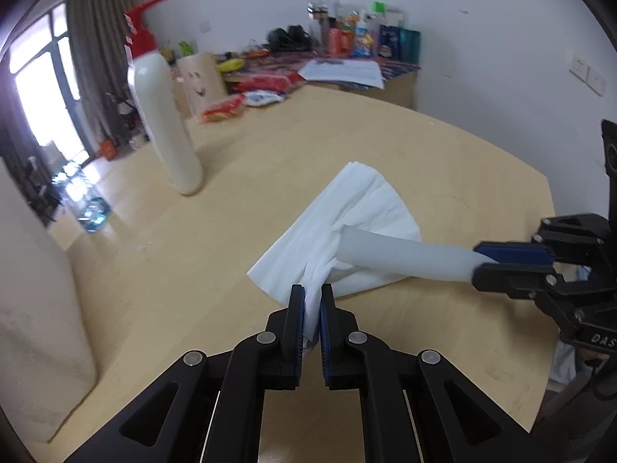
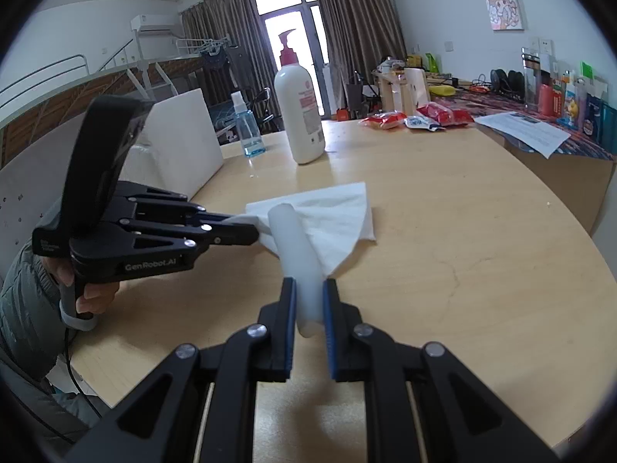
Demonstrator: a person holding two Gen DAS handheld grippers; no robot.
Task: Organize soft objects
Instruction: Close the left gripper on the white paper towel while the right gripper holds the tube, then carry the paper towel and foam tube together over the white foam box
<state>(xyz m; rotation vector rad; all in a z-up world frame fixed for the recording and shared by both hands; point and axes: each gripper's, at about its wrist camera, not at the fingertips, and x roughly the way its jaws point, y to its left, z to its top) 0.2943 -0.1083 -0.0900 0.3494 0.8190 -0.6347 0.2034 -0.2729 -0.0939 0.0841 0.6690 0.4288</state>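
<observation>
A white paper tissue [image 1: 347, 223] [image 2: 331, 216] lies partly spread on the wooden table [image 1: 443, 162] [image 2: 462, 231]. My left gripper [image 1: 312, 297] [image 2: 252, 231] is shut on a bunched corner of the tissue. A white translucent tube [image 1: 405, 252] [image 2: 297, 247] rests with its far end on the tissue. My right gripper [image 2: 309, 289] [image 1: 476, 260] is shut on the tube's near end and holds it slanted above the table. In the right wrist view a hand holds the left gripper's handle.
A tall white pump bottle [image 1: 166, 115] [image 2: 299, 112] stands beyond the tissue. A small blue spray bottle [image 2: 248, 127] stands beside a white board [image 2: 181, 142]. Red snack packets [image 2: 420, 115] and a paper sheet [image 2: 524, 131] lie at the far edge.
</observation>
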